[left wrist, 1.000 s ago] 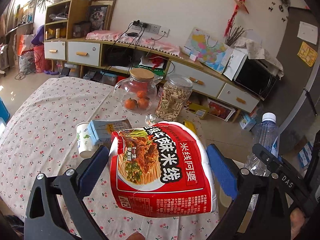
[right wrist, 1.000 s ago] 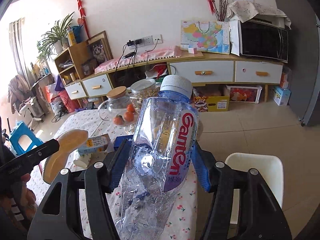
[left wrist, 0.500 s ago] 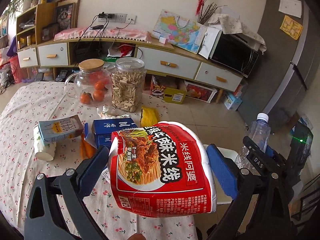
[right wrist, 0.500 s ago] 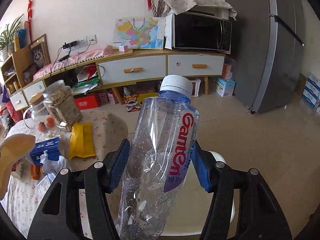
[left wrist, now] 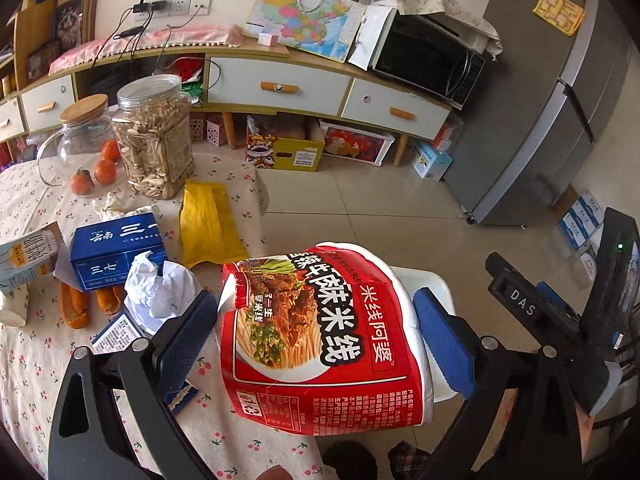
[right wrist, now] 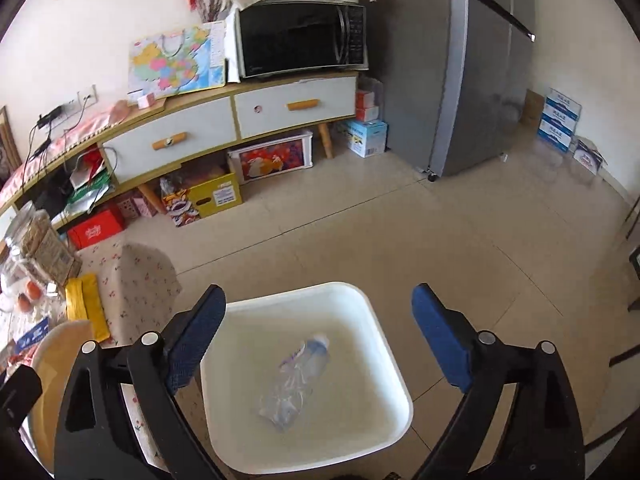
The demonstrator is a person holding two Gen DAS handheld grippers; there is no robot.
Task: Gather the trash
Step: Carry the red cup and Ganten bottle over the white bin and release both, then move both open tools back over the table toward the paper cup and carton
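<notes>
Below, a crumpled clear plastic bottle [right wrist: 295,384] lies blurred inside the white bin [right wrist: 384,344].

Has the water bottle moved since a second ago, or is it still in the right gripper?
Yes. The bottle has dropped from the opening right gripper and lies inside the white bin below.
</notes>
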